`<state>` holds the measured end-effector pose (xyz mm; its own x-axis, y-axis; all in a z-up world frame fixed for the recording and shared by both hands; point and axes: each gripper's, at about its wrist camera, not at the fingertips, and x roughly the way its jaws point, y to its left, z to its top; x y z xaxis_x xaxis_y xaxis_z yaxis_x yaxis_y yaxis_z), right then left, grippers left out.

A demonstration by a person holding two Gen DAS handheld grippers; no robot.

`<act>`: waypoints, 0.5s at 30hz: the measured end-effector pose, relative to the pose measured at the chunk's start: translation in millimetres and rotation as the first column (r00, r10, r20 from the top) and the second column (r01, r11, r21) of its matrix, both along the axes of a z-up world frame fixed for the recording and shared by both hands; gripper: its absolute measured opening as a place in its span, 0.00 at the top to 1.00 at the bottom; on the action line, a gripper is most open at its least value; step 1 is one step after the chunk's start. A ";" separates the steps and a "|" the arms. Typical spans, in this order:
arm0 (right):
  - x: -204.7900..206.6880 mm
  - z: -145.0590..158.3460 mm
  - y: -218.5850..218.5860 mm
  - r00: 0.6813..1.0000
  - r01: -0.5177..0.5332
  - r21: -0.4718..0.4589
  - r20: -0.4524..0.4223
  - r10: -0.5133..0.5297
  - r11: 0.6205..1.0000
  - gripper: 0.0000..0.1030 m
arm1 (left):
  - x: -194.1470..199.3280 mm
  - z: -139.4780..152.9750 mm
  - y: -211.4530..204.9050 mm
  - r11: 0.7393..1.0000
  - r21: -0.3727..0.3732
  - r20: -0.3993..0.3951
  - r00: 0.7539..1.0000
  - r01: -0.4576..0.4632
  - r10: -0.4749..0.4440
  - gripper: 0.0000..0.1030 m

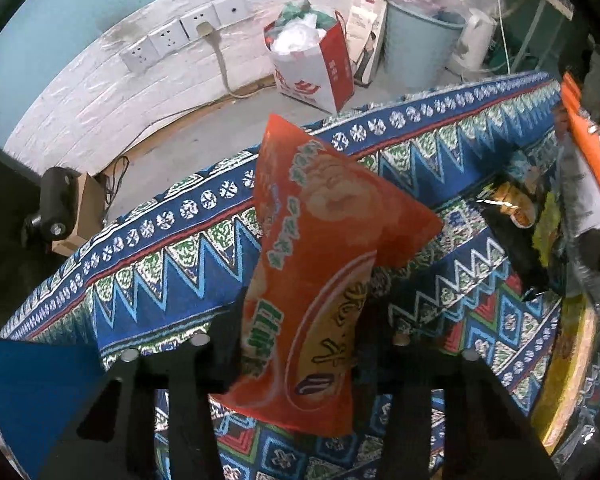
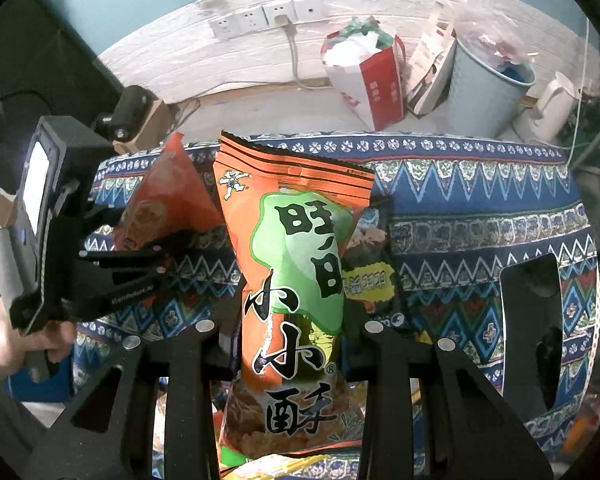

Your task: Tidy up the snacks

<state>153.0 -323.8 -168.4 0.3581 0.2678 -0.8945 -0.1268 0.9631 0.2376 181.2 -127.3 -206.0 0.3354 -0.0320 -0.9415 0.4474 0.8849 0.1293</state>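
Between my left gripper's (image 1: 296, 344) fingers sits a red-orange snack bag (image 1: 324, 264), clamped near its lower end and lifted tilted above the patterned blue tablecloth (image 1: 172, 248). My right gripper (image 2: 290, 344) is clenched on an orange-and-green snack packet (image 2: 296, 264), held upright with its serrated top edge pointing away from me; from that wrist I see the left gripper off to the left with its red-orange bag just beside my packet. Behind the packet a dark snack pack (image 2: 374, 268) lies on the cloth, touching it or nearly so; I cannot tell which. Beyond the table edge, on the floor, stand a red-and-white paper bag (image 1: 312, 68) stuffed with plastic, a pale blue bin (image 1: 420, 44) and a white kettle (image 1: 474, 40), below a row of wall sockets (image 1: 184, 32).
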 end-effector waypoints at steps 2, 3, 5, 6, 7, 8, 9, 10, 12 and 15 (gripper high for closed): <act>-0.6 1.0 1.6 1.000 -0.001 -0.006 0.006 0.001 1.000 0.68 | -2.0 3.8 3.3 1.000 -0.012 -0.001 1.000 -0.018 0.018 0.63; -1.5 1.7 3.1 1.000 -0.003 -0.008 0.010 0.003 1.000 0.68 | -3.3 6.1 5.5 0.999 -0.022 -0.006 1.000 -0.028 0.028 0.63; -2.9 3.6 5.1 1.000 -0.006 -0.016 0.019 0.006 1.000 0.68 | -6.1 10.4 9.7 0.998 -0.036 -0.009 0.999 -0.041 0.041 0.64; -3.6 4.3 6.0 1.000 -0.007 -0.018 0.021 0.007 1.000 0.68 | -8.3 13.5 11.6 0.998 -0.037 -0.003 0.999 -0.047 0.046 0.64; -4.2 5.6 7.1 1.000 -0.008 -0.020 0.025 0.009 1.000 0.68 | -10.1 16.8 13.5 0.998 -0.039 0.003 0.999 -0.050 0.050 0.64; -5.1 7.7 8.4 0.999 -0.009 -0.023 0.032 0.010 1.000 0.68 | -13.0 21.3 15.3 0.998 -0.042 0.009 0.999 -0.054 0.054 0.64; -5.8 8.9 9.4 0.999 -0.009 -0.026 0.036 0.010 1.000 0.68 | -14.8 24.7 16.6 0.997 -0.044 0.014 0.998 -0.057 0.058 0.64; -6.8 11.4 11.5 0.999 -0.012 -0.031 0.045 0.014 0.999 0.68 | -16.9 29.1 18.5 0.997 -0.049 0.019 0.998 -0.060 0.061 0.64; -8.5 14.9 14.5 0.998 -0.016 -0.039 0.058 0.018 0.999 0.68 | -22.3 38.1 23.0 0.996 -0.053 0.032 0.997 -0.066 0.067 0.64; -12.2 22.4 19.1 0.997 -0.020 -0.042 0.079 0.024 0.999 0.68 | -33.1 51.7 29.1 0.996 -0.052 0.055 0.996 -0.070 0.073 0.64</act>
